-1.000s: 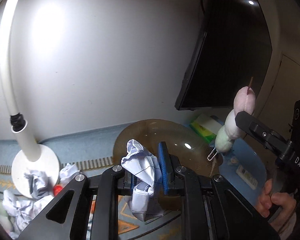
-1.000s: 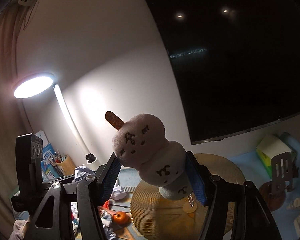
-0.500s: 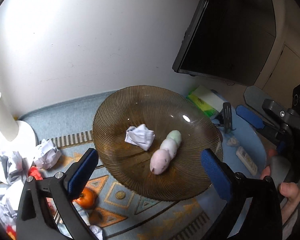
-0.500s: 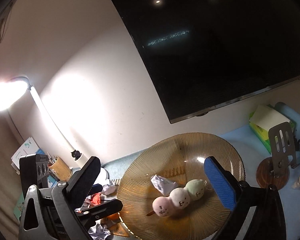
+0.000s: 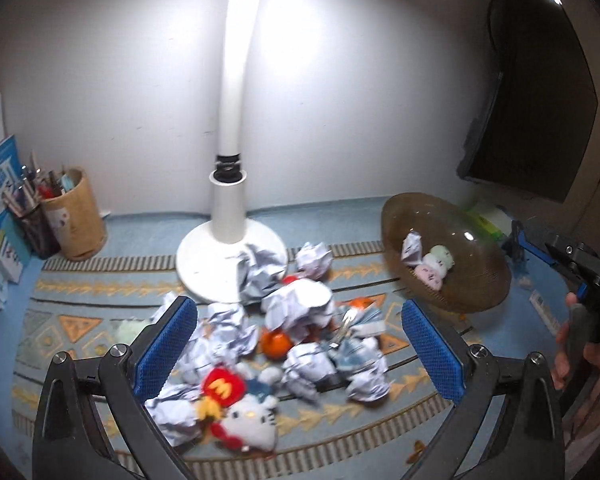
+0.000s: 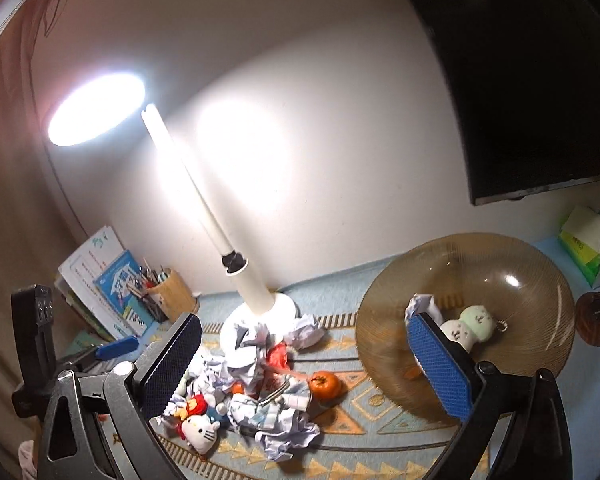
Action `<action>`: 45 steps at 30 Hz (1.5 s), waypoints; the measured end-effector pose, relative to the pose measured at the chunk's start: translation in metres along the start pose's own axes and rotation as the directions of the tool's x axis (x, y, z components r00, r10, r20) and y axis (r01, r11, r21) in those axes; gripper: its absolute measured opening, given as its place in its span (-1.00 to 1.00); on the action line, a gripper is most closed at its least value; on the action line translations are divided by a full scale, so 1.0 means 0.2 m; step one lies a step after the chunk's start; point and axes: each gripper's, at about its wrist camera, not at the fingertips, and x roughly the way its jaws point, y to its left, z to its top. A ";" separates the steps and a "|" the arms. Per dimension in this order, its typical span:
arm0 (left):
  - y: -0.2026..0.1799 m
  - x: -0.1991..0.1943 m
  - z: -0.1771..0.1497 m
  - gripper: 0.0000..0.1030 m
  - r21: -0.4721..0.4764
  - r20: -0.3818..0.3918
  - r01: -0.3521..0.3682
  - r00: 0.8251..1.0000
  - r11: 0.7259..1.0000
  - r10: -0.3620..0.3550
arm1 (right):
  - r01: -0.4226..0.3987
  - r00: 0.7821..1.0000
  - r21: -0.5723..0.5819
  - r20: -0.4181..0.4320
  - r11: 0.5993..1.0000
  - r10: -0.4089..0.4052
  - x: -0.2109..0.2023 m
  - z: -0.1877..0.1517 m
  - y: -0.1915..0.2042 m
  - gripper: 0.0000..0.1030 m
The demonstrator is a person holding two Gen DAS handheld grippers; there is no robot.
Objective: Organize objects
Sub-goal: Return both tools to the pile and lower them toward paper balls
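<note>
Gaping wide and empty now, left claw (image 5: 296,344) and right claw (image 6: 304,364), after clamping crumpled paper (image 5: 411,246) and dango plush (image 6: 466,326) a second ago; both lying in brown bowl (image 6: 520,256) at surface's right end; paper heap (image 5: 296,320) beside lamp base (image 5: 204,256).

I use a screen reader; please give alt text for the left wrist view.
The left claw, open and empty, points at a heap of crumpled paper balls, an orange and a cat plush on a patterned mat by a white lamp base. A brown glass bowl sits right.
</note>
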 end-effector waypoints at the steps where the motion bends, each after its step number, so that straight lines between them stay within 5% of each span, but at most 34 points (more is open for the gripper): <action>1: 0.08 -0.01 -0.06 0.99 -0.007 -0.014 -0.028 1.000 1.000 0.028 | 0.008 1.000 -0.018 -0.024 1.000 -0.008 0.04 -0.05 0.04 1.00; 12: 0.36 0.25 -0.56 0.99 0.003 -0.160 -0.234 0.960 0.972 0.232 | 0.102 0.948 -0.190 -0.280 0.977 -0.154 0.45 -0.62 0.13 1.00; 20: 0.35 0.36 -0.53 0.99 -0.027 -0.143 -0.219 0.966 0.975 0.213 | 0.086 0.915 -0.154 -0.378 0.984 -0.139 0.66 -0.72 0.08 1.00; 25: 0.42 0.44 -0.55 0.99 -0.081 -0.204 -0.292 0.941 0.953 0.271 | 0.100 0.913 -0.191 -0.373 0.976 -0.166 0.67 -0.72 0.10 1.00; 30: 0.41 0.45 -0.55 0.99 -0.074 -0.217 -0.300 0.936 0.951 0.278 | 0.107 0.910 -0.202 -0.375 0.973 -0.178 0.66 -0.72 0.10 1.00; 39: 0.44 0.40 -0.55 0.99 -0.116 -0.185 -0.311 0.940 0.943 0.287 | 0.050 0.930 -0.105 -0.357 0.993 -0.084 0.60 -0.70 0.03 1.00; 45: 0.33 0.26 -0.53 0.98 -0.040 -0.014 -0.380 0.925 0.924 0.379 | 0.075 0.923 -0.148 -0.365 0.986 -0.125 0.60 -0.71 0.07 1.00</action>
